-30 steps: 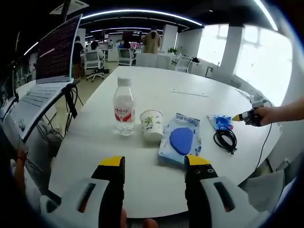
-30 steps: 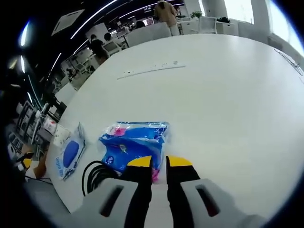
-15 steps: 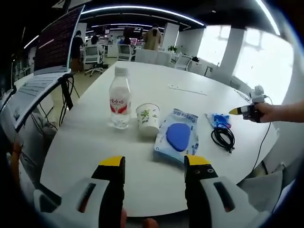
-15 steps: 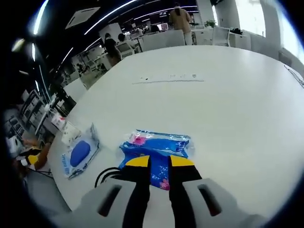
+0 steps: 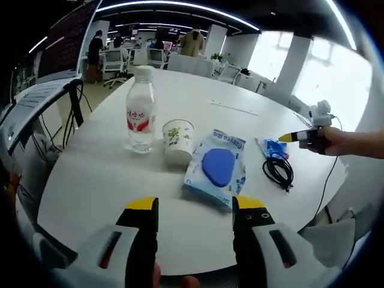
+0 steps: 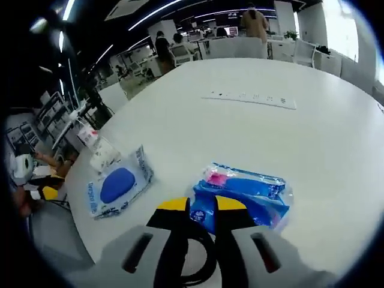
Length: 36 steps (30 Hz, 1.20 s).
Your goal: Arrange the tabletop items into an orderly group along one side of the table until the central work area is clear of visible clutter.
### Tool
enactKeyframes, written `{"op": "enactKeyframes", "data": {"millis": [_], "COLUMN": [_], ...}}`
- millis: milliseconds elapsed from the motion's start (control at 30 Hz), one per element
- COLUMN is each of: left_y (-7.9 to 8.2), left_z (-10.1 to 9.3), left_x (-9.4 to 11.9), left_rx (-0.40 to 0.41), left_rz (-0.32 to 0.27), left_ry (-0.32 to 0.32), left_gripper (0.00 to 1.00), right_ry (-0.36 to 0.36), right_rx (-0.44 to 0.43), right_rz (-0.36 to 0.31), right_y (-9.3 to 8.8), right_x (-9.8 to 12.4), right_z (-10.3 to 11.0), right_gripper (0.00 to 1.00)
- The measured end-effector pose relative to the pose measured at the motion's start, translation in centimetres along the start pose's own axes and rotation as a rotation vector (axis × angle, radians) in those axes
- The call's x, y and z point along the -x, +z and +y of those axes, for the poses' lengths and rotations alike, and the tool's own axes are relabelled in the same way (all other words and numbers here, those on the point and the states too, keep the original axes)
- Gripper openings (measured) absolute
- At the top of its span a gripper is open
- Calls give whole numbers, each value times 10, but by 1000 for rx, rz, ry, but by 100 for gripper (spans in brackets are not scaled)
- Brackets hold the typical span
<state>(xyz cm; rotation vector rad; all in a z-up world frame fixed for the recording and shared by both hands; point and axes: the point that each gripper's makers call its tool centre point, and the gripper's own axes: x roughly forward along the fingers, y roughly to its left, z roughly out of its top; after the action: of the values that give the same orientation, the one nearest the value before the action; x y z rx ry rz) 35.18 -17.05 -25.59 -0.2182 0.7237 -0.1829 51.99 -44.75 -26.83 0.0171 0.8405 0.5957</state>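
Tabletop items—water bottle (image 5: pixel 141 111), paper cup (image 5: pixel 178 141), wipes pack (image 5: pixel 216 170), black cable (image 5: pixel 278 171), blue packet (image 6: pixel 243 195)—already line the counter's (image 5: pixel 96 180) near edge. Left gripper (image 5: pixel 195 207) jaws spread, empty; right gripper (image 6: pixel 196 206) jaws nearly closed, apparently pinching nothing. Little remains.

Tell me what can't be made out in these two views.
- Cable, right gripper view: mostly hidden behind the right hand-held gripper.
- Blue packet, left gripper view: too small and far to identify; in the right view its print is blurred.
- Bottle label, left view: text too small to read.
- Cup, right view: cut by the wipes pack.
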Motion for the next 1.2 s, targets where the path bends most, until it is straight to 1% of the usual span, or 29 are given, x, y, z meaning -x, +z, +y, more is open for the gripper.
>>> {"op": "enactKeyframes", "data": {"millis": [133,200,267,400,533,567,633,833,900,1000,1067,1200], "left_y": [-5,-7,-9,-11,-12,-12,-13,-19,-20,-24,-27,-30], "left_z": [-6,-8,-10,-13,-15,-14,-13,-10,-9,-9,-10,-9], "left_x": [-8,-11,-12,-13,-13,-13,-12,-10,-9,-9,-10,-12], "left_rx": [24,20,19,23,24,26,29,36,43,62,68,64], "left_rz": [12,19,25,31,33,34,35,44,46,50,56,66], "left_ry": [-17,-20,-24,-32,-32,-30,-29,-19,-15,-16,-20,-22], "left_gripper": [48,48,48,48,48,48,48,48,48,48,48,48], "right_ry": [42,64,76,105,146,172,186,243,253,254,257,259], "right_rx": [32,45,54,65,85,94,102,135,153,178,191,222], "right_rz": [14,18,23,39,62,70,83,145,164,190,205,223], "right_y": [3,5,6,9,11,11,11,6,5,1,-1,-4], "right_x": [-14,-21,-26,-43,-55,-55,-61,-85,-94,-98,-106,-113], "right_z": [18,24,28,29,40,51,58,68,68,70,64,61], "right_gripper": [15,16,16,18,21,22,24,29,31,32,32,29]}}
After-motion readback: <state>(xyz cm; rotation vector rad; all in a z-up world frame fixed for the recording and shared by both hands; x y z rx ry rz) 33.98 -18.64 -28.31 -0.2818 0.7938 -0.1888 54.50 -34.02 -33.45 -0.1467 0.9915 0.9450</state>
